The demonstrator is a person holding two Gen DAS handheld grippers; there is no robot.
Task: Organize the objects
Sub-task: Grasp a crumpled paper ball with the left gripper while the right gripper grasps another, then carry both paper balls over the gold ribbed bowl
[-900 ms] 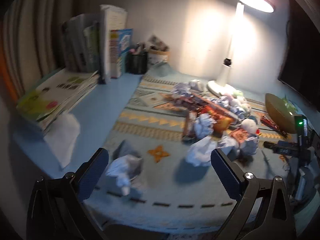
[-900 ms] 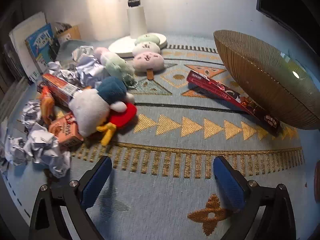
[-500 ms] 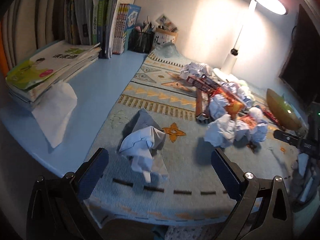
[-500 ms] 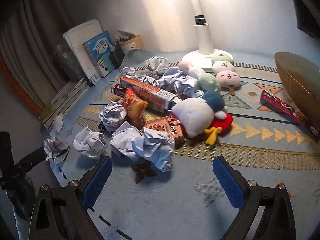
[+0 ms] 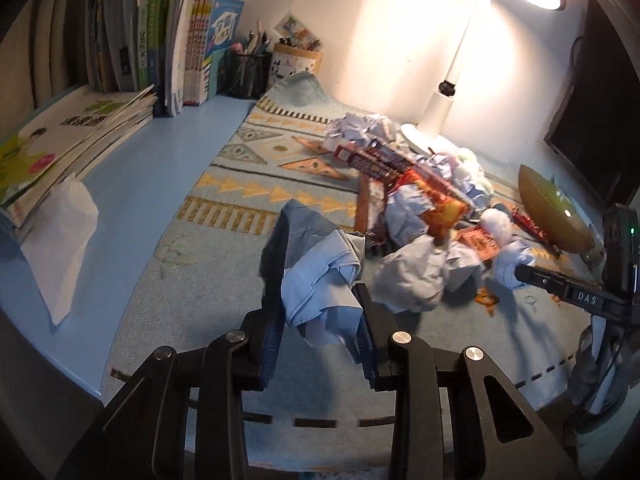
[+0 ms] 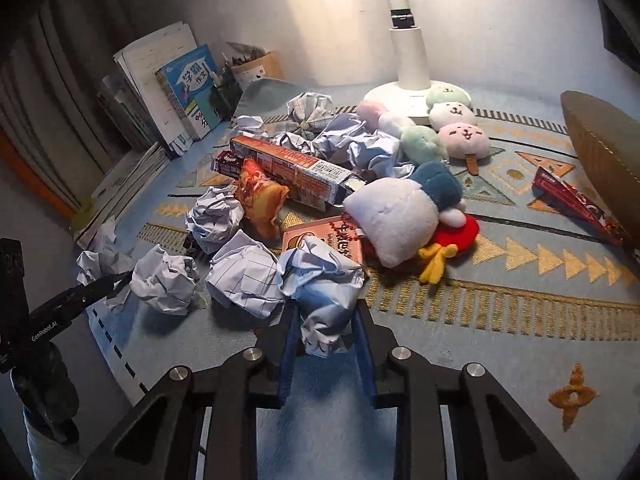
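Barely started on this tidy-up, as far as I can judge. Going left to right: the books (image 5: 168,40) stand at the back left of the desk (image 5: 152,168), with a flat stack of magazines (image 5: 68,144) and a loose tissue (image 5: 60,248) in front of them, so that side looks sorted enough. Everything else sits on the patterned mat (image 6: 520,320): loose paper balls (image 6: 164,284), a long snack box (image 6: 292,168), an orange snack bag (image 6: 260,200), the duck plush (image 6: 400,216), three little plush pops (image 6: 464,140) by the lamp base (image 6: 408,92), and a red packet (image 6: 568,196) lying against the woven bowl (image 6: 600,144) on the far right. I can't see a bin, so where the trash goes is my guess to make.

My left gripper (image 5: 320,320) has its fingers pinched onto a crumpled blue paper wad (image 5: 320,284), held low over the near edge of the mat, pointing forward toward the pile. My right gripper (image 6: 326,332) is clamped on another crumpled paper ball (image 6: 320,284), also low and level, right at the front of the pile, just beside its neighbours. So two pieces of trash are in hand, and the rest of the pile is still left.
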